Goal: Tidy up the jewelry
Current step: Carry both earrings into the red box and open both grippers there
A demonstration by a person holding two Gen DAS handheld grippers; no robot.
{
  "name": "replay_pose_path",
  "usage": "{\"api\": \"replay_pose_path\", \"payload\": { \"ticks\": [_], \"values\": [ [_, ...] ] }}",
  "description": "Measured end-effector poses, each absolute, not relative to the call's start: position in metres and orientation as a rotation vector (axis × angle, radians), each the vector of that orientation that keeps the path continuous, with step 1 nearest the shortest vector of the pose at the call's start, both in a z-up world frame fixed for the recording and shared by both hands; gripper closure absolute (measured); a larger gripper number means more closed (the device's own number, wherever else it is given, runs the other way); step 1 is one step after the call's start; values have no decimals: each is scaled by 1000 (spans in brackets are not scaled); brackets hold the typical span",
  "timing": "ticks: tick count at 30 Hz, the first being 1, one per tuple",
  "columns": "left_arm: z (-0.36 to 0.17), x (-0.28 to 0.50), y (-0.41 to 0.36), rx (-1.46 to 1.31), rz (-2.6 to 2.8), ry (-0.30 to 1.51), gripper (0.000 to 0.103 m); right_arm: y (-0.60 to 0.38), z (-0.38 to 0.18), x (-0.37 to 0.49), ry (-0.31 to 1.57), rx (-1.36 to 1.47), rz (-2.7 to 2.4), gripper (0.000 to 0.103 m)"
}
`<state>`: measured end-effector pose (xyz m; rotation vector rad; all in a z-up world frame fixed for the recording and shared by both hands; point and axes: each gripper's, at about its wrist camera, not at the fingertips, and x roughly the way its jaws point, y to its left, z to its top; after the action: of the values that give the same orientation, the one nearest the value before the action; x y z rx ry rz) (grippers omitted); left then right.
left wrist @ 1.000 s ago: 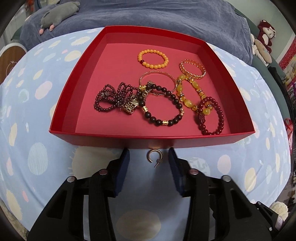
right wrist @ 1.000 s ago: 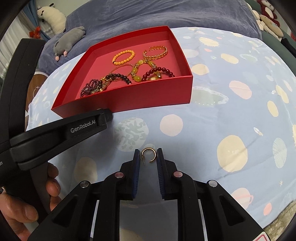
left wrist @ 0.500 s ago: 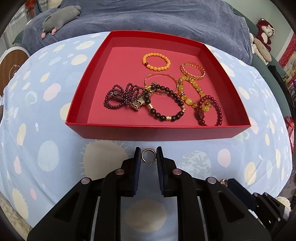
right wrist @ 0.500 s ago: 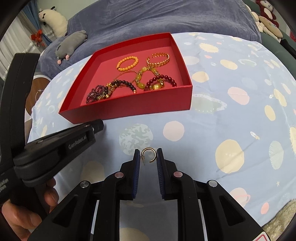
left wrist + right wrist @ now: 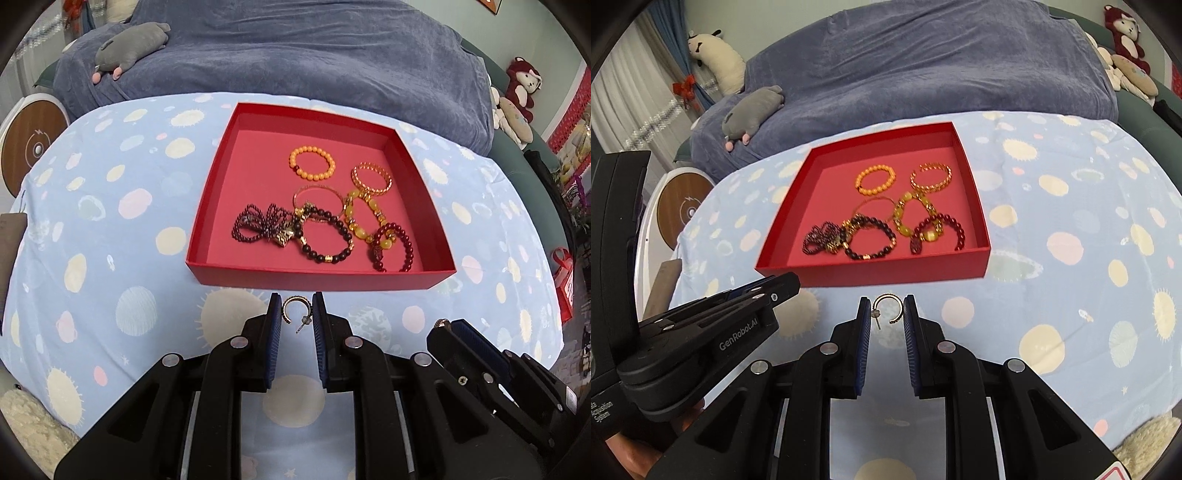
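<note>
A red tray (image 5: 317, 277) (image 5: 871, 275) sits on the spotted blue cloth and holds several bead bracelets (image 5: 327, 240) (image 5: 870, 236). My left gripper (image 5: 296, 311) is shut on a small gold hoop earring (image 5: 294, 305), lifted above the cloth just short of the tray's near wall. My right gripper (image 5: 886, 310) is shut on a second gold hoop earring (image 5: 891, 303), also held above the cloth before the tray. In the right wrist view the left gripper's black body (image 5: 713, 332) lies at the lower left.
A grey-blue blanket (image 5: 295, 55) with a grey plush toy (image 5: 129, 42) lies behind the table. Stuffed toys (image 5: 517, 96) sit at the far right. A round white and wood device (image 5: 31, 144) stands at the left. The right gripper's tip (image 5: 465, 339) shows at the lower right.
The left gripper closed on the earring that lay on the cloth, and both grippers rose with their earrings. The tray now looks smaller and farther.
</note>
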<state>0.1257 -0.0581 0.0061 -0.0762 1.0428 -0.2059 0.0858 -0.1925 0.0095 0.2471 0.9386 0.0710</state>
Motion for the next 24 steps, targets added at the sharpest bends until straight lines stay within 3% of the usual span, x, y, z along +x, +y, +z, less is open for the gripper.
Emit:
{"api": "replay_pose_path", "payload": {
  "ticks": [24],
  "values": [
    [29, 225, -69, -59, -218, 975, 86, -205, 33, 202, 874, 232, 74, 86]
  ]
}}
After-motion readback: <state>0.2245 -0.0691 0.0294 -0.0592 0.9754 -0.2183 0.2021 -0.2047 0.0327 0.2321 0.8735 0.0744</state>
